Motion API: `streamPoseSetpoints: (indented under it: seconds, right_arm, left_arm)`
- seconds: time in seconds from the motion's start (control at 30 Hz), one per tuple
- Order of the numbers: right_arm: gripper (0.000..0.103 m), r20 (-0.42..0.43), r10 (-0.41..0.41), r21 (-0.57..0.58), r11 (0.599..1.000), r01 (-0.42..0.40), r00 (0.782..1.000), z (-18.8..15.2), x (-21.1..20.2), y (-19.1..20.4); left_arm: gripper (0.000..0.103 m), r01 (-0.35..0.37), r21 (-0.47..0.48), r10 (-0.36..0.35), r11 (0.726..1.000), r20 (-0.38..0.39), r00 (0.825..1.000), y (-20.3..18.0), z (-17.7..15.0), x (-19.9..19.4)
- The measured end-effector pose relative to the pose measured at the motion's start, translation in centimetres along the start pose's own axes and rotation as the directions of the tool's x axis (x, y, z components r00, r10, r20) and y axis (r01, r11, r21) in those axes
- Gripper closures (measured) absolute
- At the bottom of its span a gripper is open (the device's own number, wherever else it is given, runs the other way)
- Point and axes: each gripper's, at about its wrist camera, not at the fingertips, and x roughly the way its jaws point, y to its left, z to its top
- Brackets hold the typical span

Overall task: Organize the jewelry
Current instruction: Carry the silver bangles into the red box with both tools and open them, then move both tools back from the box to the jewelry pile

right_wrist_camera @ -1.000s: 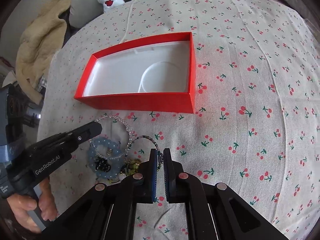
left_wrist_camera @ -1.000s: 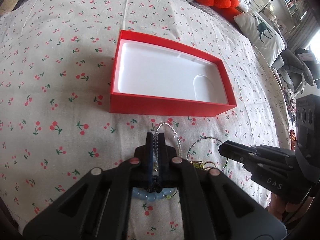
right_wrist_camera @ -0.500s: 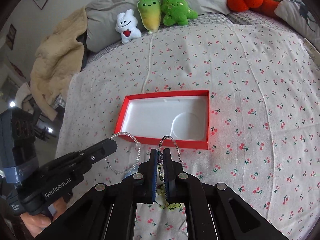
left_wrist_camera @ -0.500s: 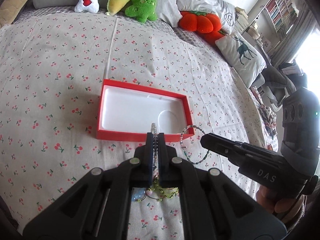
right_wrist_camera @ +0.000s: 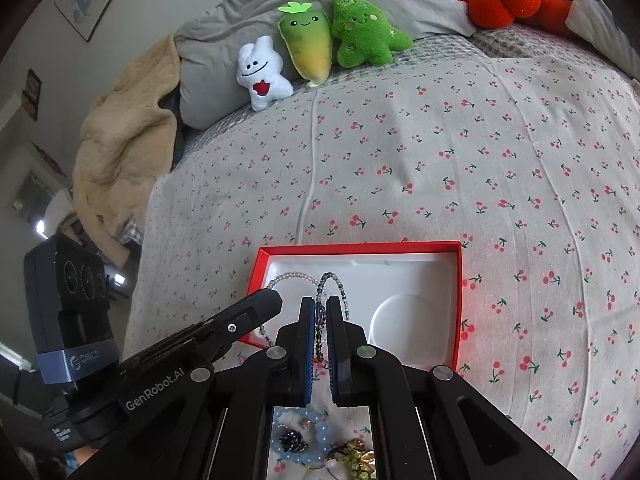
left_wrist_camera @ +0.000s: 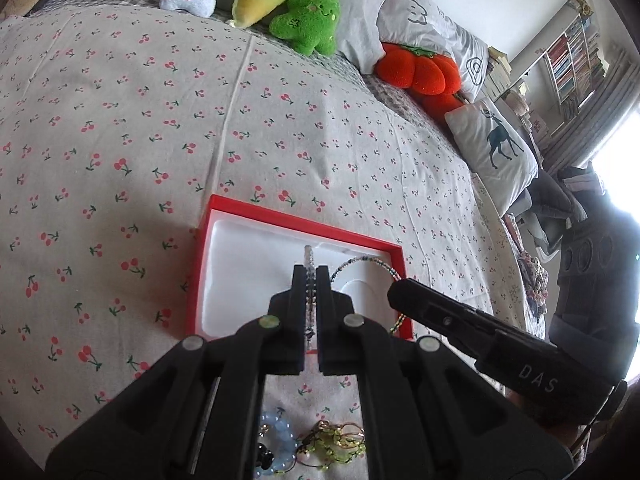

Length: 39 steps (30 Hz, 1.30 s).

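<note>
A red box with a white liner lies open on the cherry-print bedspread; it also shows in the right wrist view. My left gripper is shut on a clear beaded bracelet and holds it above the box. My right gripper is shut on a multicoloured beaded bracelet, also above the box. That bracelet shows in the left wrist view beside the right gripper's tip. The clear bracelet shows in the right wrist view.
A pale blue bead bracelet, a small black piece and green-gold jewelry lie on the bedspread near me. Plush toys and pillows line the far edge. A beige blanket hangs at left.
Both grippers have lifted their bracelets off the bedspread and carried them forward, from the jewelry pile to above the red box.
</note>
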Motion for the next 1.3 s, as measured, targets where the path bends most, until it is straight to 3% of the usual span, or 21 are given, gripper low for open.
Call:
streamPoseSetpoints:
  seconds: [0.27,0.43,0.5,0.57,0.7,0.9,1.13,1.2,1.23,1.3]
  right_arm:
    - [0.097,-0.014,-0.126,0.005,0.992,0.126,0.992,0.0,2.2,-3.3]
    - [0.094,0.004,-0.149,-0.001,0.989,0.149,0.989,0.1,2.0,-4.1]
    - [0.089,0.007,-0.151,-0.014,0.988,0.151,0.989,0.2,1.5,-3.8]
    - [0.089,0.013,-0.163,-0.035,0.986,0.163,0.987,0.1,0.8,-3.4]
    - [0.088,0.013,-0.192,-0.052,0.980,0.192,0.981,-0.5,-0.5,-3.5]
    - [0.088,0.007,-0.208,-0.054,0.977,0.208,0.978,-2.2,-2.5,-4.0]
    - [0.083,-0.014,-0.227,-0.047,0.973,0.226,0.974,-4.8,-4.8,-4.0]
    - [0.073,-0.025,-0.239,-0.045,0.970,0.238,0.971,-5.7,-5.2,-4.2]
    - [0.053,-0.029,-0.243,-0.042,0.969,0.242,0.970,-6.1,-5.4,-4.2]
    - [0.026,-0.018,-0.244,-0.025,0.969,0.244,0.970,-7.1,-6.0,-4.5]
  left_arm:
    - [0.098,-0.078,0.021,0.078,0.997,-0.003,0.997,0.7,0.1,1.7]
    - [0.096,-0.130,0.077,0.131,0.988,0.001,0.991,-0.1,-0.1,1.8]
    - [0.072,-0.140,0.103,0.141,0.985,0.004,0.990,-0.7,-0.2,1.4]
    - [0.059,-0.164,0.138,0.163,0.977,0.021,0.986,-1.3,-0.7,0.5]
    - [0.045,-0.220,0.177,0.219,0.959,0.026,0.975,-2.0,-1.7,-0.8]
    - [0.028,-0.287,0.159,0.288,0.945,0.015,0.958,-1.6,-3.8,-2.7]
    - [0.020,-0.361,0.140,0.368,0.922,-0.026,0.929,-0.6,-6.9,-4.7]
    - [0.017,-0.375,0.141,0.384,0.916,-0.043,0.922,-0.2,-7.8,-5.1]
    - [0.017,-0.383,0.143,0.393,0.913,-0.048,0.918,0.0,-8.2,-5.2]
    - [0.015,-0.398,0.142,0.408,0.906,-0.051,0.912,0.5,-9.2,-5.6]
